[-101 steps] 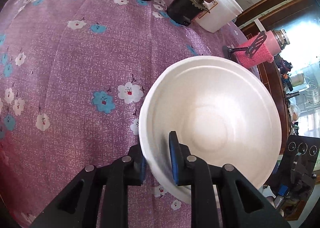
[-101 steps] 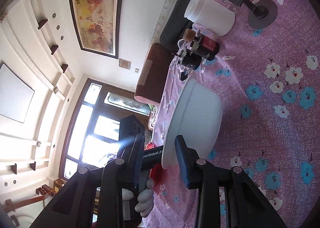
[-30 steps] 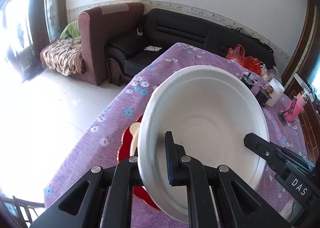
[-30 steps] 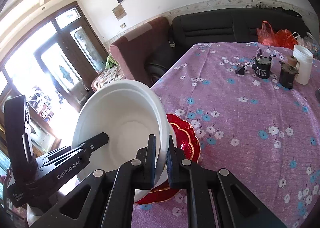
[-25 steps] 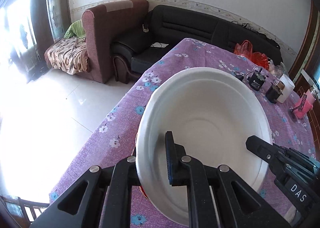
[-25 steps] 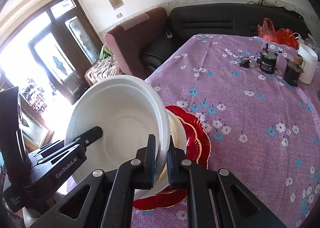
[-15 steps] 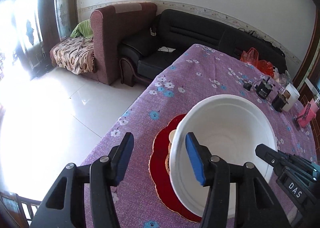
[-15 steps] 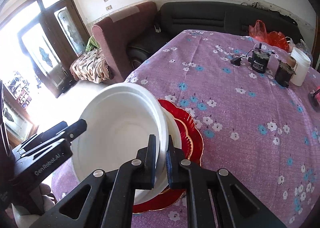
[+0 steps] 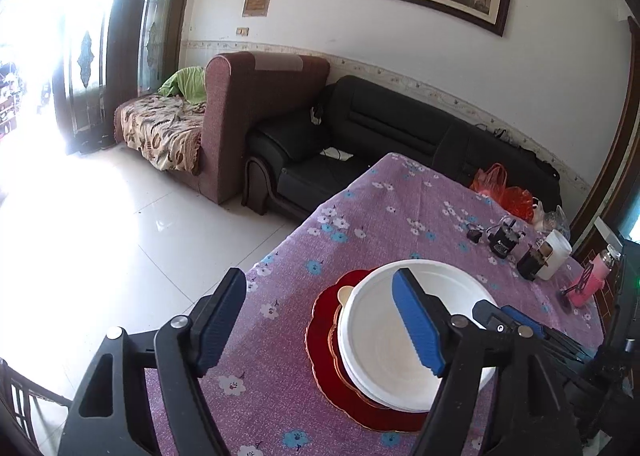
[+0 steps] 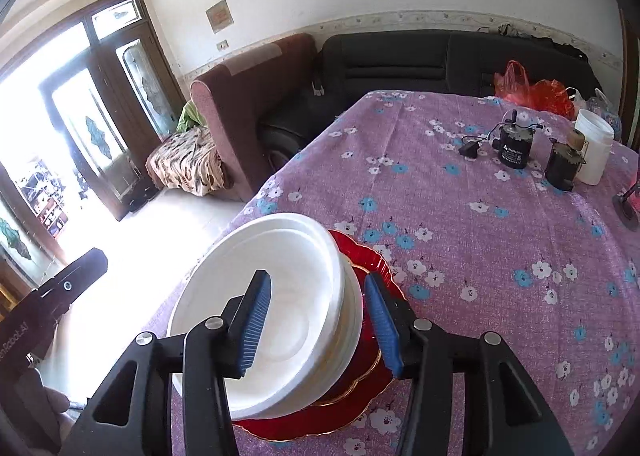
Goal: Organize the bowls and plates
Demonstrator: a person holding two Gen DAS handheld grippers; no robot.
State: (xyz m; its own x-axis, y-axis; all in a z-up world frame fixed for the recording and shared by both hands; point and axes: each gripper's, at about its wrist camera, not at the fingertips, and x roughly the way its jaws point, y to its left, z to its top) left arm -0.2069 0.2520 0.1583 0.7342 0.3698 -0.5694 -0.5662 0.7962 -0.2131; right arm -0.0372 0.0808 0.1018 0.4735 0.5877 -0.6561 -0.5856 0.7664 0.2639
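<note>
A big white bowl (image 9: 384, 348) (image 10: 288, 296) rests nested in other white bowls on red plates (image 9: 324, 340) (image 10: 352, 388) near the table's corner. My left gripper (image 9: 320, 326) is open and empty, raised above and back from the stack, one finger over the bowl's rim. My right gripper (image 10: 316, 322) is open, its fingers straddling the bowl's near rim without gripping it.
The purple flowered tablecloth (image 10: 480, 224) covers the table. At the far end stand two small black motors (image 10: 516, 144), a white jar (image 10: 594, 146), a pink bottle (image 9: 588, 276) and red bags (image 10: 532, 90). Sofas (image 9: 360, 136) lie beyond the table edge.
Both grippers carried the white bowl onto the stack. The left one opened first and pulled back and up; the right one has now opened and let go of the rim.
</note>
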